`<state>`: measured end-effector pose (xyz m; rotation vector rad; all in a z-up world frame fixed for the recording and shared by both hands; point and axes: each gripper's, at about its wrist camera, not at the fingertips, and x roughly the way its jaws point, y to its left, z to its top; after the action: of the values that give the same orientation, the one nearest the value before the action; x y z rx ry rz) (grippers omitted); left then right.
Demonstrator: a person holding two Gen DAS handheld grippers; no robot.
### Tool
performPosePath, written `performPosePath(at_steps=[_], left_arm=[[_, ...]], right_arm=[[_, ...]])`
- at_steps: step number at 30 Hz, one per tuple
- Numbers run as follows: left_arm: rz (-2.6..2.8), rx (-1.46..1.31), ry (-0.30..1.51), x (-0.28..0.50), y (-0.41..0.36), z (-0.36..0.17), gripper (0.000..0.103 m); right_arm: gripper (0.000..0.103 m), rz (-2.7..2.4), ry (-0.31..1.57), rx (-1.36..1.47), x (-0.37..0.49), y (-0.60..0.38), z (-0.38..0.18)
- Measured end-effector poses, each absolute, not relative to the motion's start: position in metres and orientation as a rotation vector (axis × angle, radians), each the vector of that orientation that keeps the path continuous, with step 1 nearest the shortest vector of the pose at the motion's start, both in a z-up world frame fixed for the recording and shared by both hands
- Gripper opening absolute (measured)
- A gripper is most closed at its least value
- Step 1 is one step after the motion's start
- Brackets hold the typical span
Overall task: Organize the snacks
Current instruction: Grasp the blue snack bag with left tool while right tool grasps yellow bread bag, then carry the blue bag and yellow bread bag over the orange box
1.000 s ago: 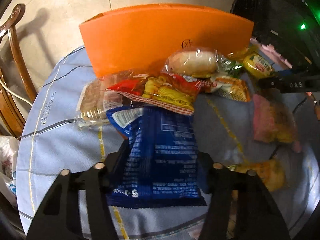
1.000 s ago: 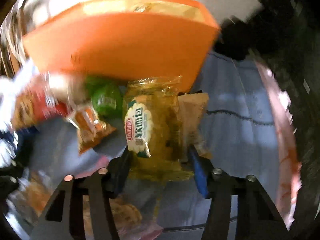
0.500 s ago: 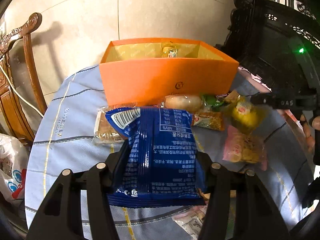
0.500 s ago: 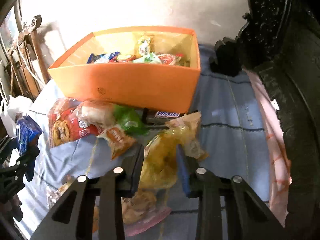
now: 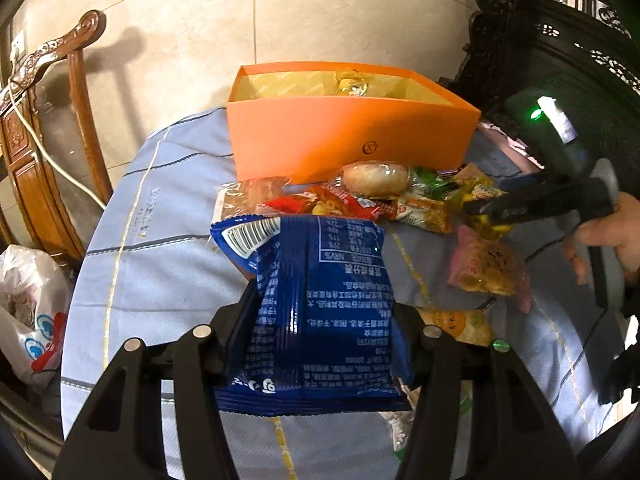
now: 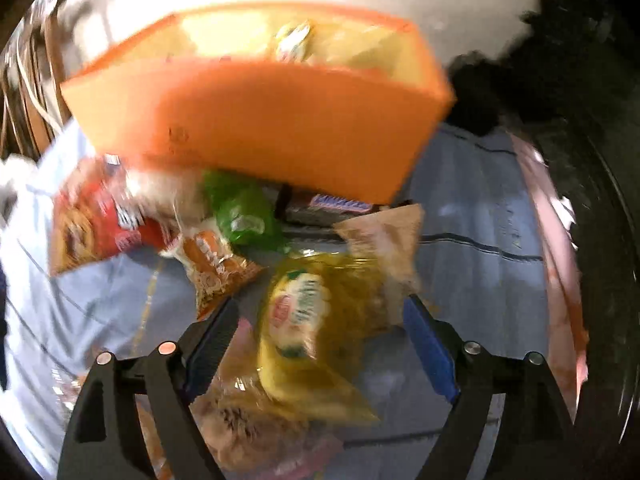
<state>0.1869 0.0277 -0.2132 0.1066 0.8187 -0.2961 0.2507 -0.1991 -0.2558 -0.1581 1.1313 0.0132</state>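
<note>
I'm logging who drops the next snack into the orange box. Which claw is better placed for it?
Left. The left claw is clamped on the blue packet, facing the orange box. The right claw has just opened; its yellow packet sits loose between its fingers.

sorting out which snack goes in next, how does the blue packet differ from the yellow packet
The blue packet is clamped in the left gripper and lifted off the cloth; the yellow packet lies between the right gripper, whose jaws have just opened and stand clear of it. The blue one is opaque with printed text and a barcode; the yellow one looks glossy and see-through with an oval label. Both are sealed snacks outside the orange box.
</note>
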Motion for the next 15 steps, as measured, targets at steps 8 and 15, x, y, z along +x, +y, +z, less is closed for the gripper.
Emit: performPosePath(at_steps=[8,15], left_arm=[[-0.272,0.056,0.806,0.185,0.034,-0.210,0.055],[-0.317,0.030,0.740,0.188,0.024,-0.185,0.055]], right_arm=[[0.047,0.045,1.102,-0.032,0.234,-0.215,-0.239],[0.046,0.096,0.974,0.051,0.202,-0.222,-0.178]])
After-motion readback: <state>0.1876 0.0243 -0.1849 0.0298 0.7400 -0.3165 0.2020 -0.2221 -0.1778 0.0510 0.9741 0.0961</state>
